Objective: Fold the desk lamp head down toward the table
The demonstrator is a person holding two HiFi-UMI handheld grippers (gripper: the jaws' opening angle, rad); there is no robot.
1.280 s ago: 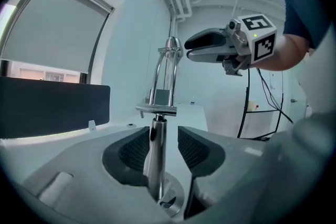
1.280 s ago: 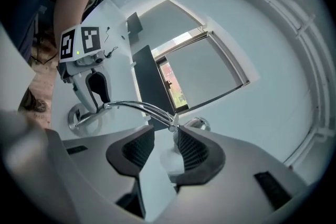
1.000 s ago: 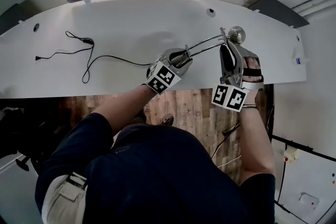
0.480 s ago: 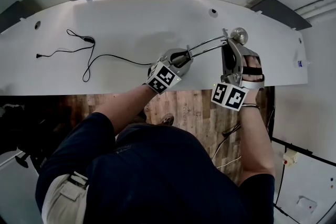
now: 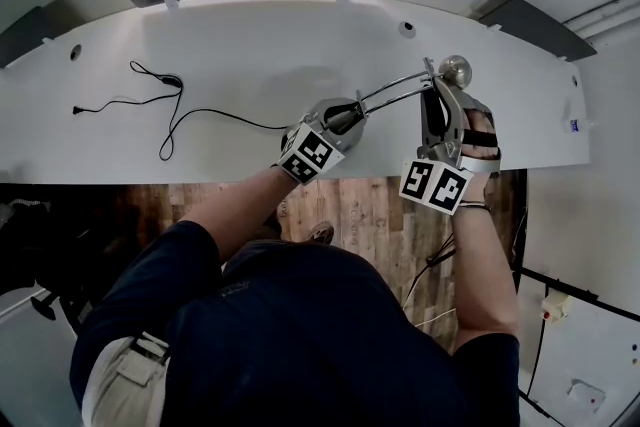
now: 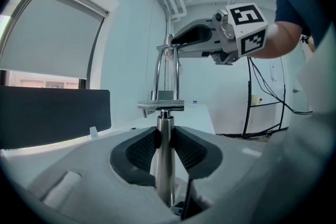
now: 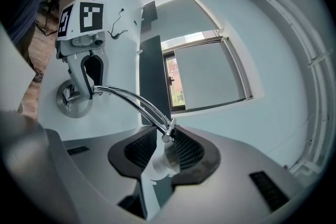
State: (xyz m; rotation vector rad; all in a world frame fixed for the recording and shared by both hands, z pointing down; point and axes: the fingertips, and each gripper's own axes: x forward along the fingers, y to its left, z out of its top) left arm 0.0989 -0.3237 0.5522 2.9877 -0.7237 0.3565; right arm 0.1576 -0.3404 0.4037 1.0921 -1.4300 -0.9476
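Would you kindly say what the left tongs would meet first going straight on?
The left tongs, which have just been closing, grip the lamp's post; that comes first; depth beyond unclear.

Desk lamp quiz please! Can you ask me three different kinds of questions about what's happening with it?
1. Fill in: the black cable lies on the white ____.
2. True or false: the left tool is clamped on the upright post of the desk lamp.
3. What sits between the pads of the right tool? A: the lamp head. B: the black cable. C: nothing.

Key: 1: desk. 2: true. 3: A. Both tools' jaws have just been closing, the left on the upright post and the right on the lamp head.
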